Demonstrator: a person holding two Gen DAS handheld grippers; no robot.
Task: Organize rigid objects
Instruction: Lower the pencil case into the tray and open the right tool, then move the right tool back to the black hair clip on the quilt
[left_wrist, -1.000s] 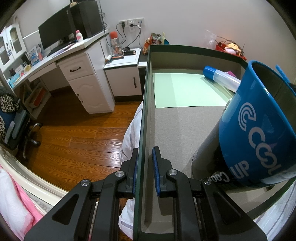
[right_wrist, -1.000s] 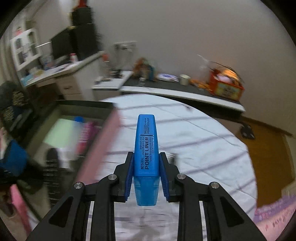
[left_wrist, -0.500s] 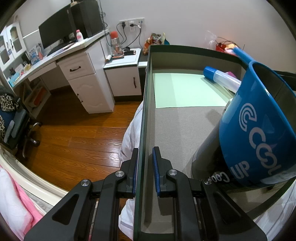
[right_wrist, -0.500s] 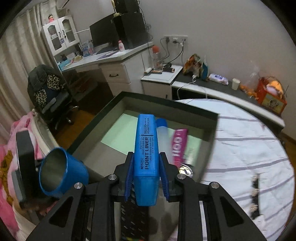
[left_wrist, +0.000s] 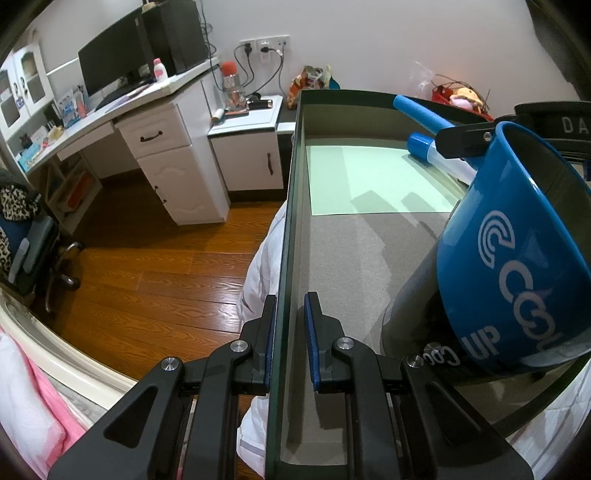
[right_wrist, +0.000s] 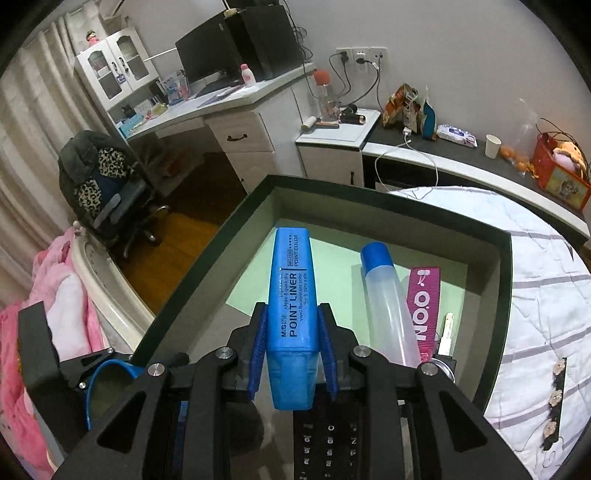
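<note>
- Right tool (right_wrist: 291, 354) clenched on the highlighter (right_wrist: 292, 295), its long axis pointing forward.
- Box (right_wrist: 491, 295) floor lies directly beneath, probably close.
- Left tool (left_wrist: 290, 332) pinches the box wall.

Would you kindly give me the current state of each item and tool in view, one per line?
left tool: shut on the box wall.
right tool: shut on the blue highlighter, held over the box.
blue mug: inside the box, tilted.
clear tube with blue cap: lying in the box.
pink strap: lying beside the tube.
green sheet: flat on the box floor.
</note>
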